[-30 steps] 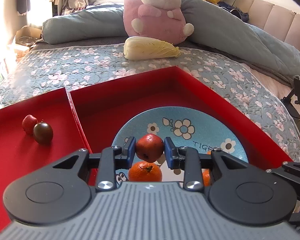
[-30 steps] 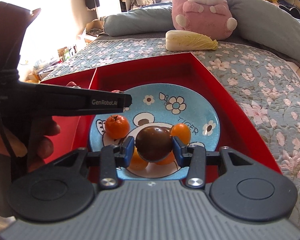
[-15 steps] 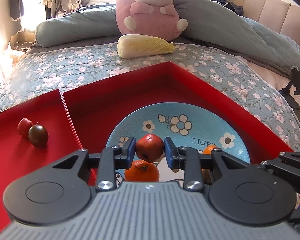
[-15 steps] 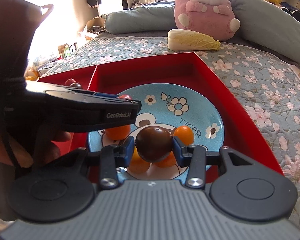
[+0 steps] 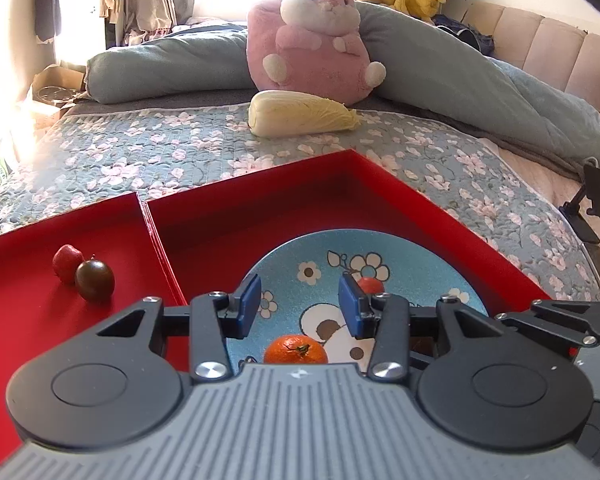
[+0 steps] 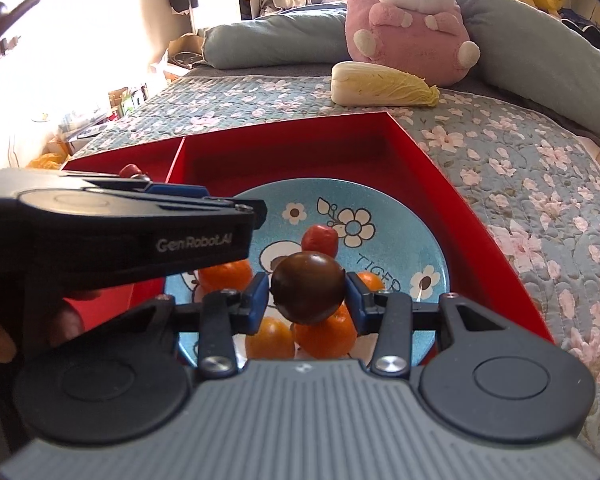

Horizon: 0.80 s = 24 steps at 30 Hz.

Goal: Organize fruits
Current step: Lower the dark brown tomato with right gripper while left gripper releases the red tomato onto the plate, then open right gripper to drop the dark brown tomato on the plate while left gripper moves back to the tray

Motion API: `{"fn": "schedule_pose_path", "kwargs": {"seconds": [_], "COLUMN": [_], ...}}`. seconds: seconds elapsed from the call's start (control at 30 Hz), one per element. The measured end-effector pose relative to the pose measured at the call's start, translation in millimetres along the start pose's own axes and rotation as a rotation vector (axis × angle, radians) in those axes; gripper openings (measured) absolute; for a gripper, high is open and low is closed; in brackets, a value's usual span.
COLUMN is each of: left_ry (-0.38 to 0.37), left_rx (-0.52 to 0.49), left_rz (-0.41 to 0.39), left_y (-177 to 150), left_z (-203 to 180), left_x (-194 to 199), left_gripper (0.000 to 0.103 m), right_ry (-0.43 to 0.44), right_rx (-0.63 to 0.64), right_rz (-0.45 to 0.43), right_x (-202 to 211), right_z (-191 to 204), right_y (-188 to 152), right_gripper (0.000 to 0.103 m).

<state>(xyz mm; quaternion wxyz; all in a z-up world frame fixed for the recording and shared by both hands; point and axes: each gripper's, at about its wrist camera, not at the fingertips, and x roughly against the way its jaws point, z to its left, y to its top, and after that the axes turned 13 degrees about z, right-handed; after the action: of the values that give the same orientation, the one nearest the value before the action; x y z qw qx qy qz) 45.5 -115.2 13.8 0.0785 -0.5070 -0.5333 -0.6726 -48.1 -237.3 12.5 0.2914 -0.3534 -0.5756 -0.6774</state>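
A blue flowered plate (image 5: 416,264) (image 6: 404,224) lies in the right red tray (image 5: 460,220) (image 6: 452,208). My left gripper (image 5: 299,305) is open and empty above the plate; a red fruit (image 5: 370,285) (image 6: 320,239) lies on the plate just past its right finger, and an orange mandarin (image 5: 295,349) lies under it. My right gripper (image 6: 306,295) is shut on a dark brown tomato (image 6: 308,287) above several mandarins (image 6: 326,334). The left tray (image 5: 28,312) holds a dark tomato (image 5: 95,280) and a red fruit (image 5: 67,261).
The trays lie on a floral bedspread (image 5: 160,148). A napa cabbage (image 5: 300,114) (image 6: 384,85) and a pink plush rabbit (image 5: 312,44) (image 6: 412,20) sit behind them. The left gripper's body (image 6: 120,236) crosses the right wrist view. A black phone stand (image 5: 590,200) is at far right.
My left gripper opened and let go of the red fruit, which now lies on the plate. The right gripper still holds the dark tomato.
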Motion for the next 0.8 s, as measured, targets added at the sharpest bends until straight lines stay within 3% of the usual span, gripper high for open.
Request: {"fn": "schedule_pose_path", "kwargs": {"seconds": [0.8], "left_ry": [0.023], "left_rx": [0.039], "left_rz": [0.008], "left_y": [-0.8], "left_z": [14.2], "left_x": [3.4], "left_gripper": [0.049], "right_ry": [-0.029], "right_rx": [-0.033], "right_rz": [0.017], "right_x": [-21.8], "right_z": [-6.1], "right_y": [22.1], "right_gripper": [0.045]}}
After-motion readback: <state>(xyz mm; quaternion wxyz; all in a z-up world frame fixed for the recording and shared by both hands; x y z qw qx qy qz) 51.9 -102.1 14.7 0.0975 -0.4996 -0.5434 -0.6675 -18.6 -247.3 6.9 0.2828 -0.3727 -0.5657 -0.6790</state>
